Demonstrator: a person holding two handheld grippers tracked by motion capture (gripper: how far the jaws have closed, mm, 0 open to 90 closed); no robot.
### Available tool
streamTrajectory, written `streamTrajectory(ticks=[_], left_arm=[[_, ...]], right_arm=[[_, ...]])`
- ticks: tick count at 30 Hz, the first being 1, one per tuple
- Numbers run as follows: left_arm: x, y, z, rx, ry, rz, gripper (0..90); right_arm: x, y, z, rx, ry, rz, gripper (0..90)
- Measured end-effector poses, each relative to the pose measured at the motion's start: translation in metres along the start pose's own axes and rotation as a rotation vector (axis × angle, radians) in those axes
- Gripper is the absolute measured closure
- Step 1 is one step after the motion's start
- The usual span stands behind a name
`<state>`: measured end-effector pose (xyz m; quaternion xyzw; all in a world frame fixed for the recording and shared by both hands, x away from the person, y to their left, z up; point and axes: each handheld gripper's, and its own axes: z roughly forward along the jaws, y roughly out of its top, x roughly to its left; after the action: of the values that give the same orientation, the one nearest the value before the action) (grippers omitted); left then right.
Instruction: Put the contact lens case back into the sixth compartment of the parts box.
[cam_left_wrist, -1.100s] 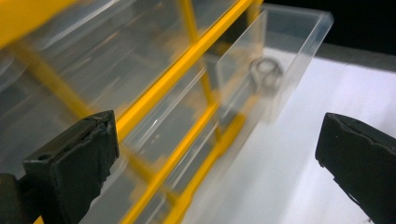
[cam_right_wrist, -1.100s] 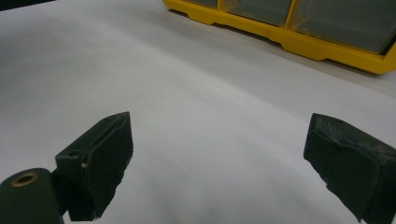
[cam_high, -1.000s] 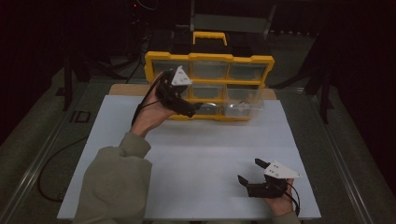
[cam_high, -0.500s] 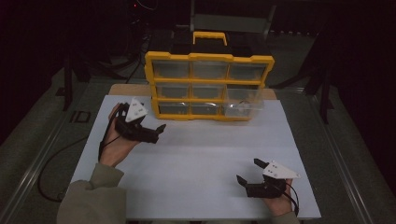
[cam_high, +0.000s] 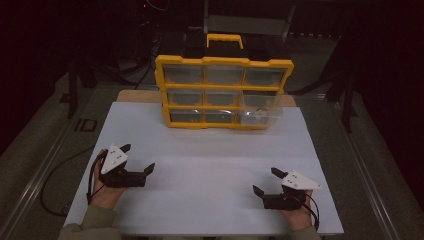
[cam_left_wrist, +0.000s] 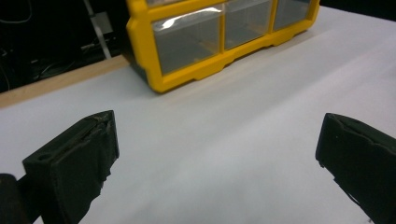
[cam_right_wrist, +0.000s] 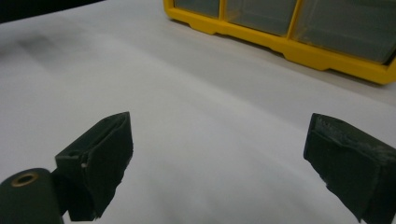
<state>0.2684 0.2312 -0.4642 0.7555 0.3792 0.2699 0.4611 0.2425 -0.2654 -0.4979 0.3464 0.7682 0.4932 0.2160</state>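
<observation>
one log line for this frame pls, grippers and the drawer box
left gripper: open, empty, on white sheet | right gripper: open, empty | yellow drawer organizer: upright at far edge, bottom-right drawer pulled out

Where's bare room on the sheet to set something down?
Free: the white sheet between the left gripper and right gripper, and the strip before the yellow drawer cabinet. Crowded: beside its pulled-out clear drawer.

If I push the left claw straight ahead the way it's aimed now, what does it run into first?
Probably the yellow drawer organizer. The left claw is open over the bare white table sheet, and nothing lies between it and the organizer's lower left corner drawer. Depth is uncertain, and a low push may scrape the sheet first.
</observation>
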Motion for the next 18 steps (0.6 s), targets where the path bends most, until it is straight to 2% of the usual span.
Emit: streamTrajectory(ticks=[6, 8, 14, 18], left_arm=[[0.002, -0.021, -0.009, -0.036, 0.038, -0.051, 0.2], [0.0, -0.026, -0.011, -0.037, 0.046, -0.045, 0.1], [-0.002, -0.037, -0.021, -0.052, 0.081, -0.049, 0.1], [0.002, -0.041, -0.026, -0.062, 0.094, -0.072, 0.2]], right_arm=[[-0.002, 0.004, 0.003, -0.004, -0.009, -0.016, 8.0], [-0.002, 0.005, 0.004, -0.006, -0.013, -0.029, 8.0], [-0.004, 0.003, 0.0, -0.018, -0.028, -0.025, 8.0], [-0.003, 0.0, -0.002, -0.013, -0.035, -0.023, 8.0]])
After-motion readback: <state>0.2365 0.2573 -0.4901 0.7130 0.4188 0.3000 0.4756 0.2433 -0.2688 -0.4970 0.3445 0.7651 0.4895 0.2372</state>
